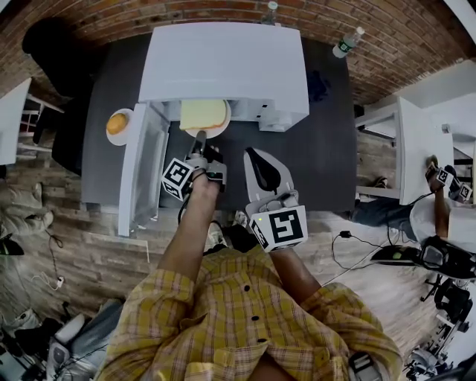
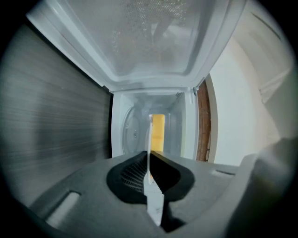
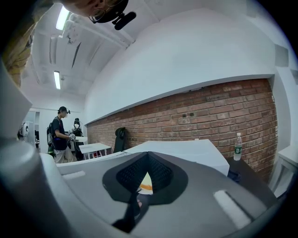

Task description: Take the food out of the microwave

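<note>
A white microwave (image 1: 223, 63) stands on a dark table (image 1: 327, 149) with its door (image 1: 141, 167) swung open to the left. At its opening sits a white plate (image 1: 221, 131) carrying a yellow slab of food (image 1: 203, 114). My left gripper (image 1: 199, 141) is shut on the plate's near rim. In the left gripper view the rim (image 2: 149, 148) runs edge-on between the jaws, with the food (image 2: 158, 132) behind it inside the cavity. My right gripper (image 1: 253, 156) hovers just right of the plate, jaws together and empty. The right gripper (image 3: 148, 160) faces the microwave's top (image 3: 186, 151).
A second plate with an orange food item (image 1: 119, 124) lies on the table left of the open door. Two bottles (image 1: 347, 42) (image 1: 271, 11) stand at the table's back edge by the brick wall. A person (image 3: 58, 135) stands far off by white tables.
</note>
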`<state>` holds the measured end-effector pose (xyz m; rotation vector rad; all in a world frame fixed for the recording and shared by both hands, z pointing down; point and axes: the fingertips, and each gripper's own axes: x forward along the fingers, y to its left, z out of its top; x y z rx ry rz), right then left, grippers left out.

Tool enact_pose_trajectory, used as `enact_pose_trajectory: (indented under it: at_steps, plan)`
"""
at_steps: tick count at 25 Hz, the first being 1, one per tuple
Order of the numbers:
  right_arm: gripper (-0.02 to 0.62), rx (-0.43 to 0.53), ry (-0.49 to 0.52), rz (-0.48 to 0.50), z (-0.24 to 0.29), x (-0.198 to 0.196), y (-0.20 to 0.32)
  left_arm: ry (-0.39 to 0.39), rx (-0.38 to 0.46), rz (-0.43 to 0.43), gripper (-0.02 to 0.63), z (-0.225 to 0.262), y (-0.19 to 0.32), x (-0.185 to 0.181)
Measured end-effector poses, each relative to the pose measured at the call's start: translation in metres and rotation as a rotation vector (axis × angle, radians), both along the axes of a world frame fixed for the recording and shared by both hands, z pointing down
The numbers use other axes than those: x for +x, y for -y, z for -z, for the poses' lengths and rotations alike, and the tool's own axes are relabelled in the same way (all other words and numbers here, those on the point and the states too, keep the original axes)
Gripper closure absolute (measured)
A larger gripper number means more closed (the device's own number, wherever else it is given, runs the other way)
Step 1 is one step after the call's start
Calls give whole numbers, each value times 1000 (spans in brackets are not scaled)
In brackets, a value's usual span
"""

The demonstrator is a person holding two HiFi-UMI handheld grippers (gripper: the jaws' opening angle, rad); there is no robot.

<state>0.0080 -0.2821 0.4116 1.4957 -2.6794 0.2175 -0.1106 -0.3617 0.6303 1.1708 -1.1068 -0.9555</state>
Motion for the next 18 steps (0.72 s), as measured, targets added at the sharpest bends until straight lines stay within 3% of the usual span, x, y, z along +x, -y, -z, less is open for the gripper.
enact_pose_trajectory:
  at_steps: [18]
  plan:
    - [592, 54, 17, -25, 23, -4, -57, -51, 21, -27, 595, 61, -70, 7]
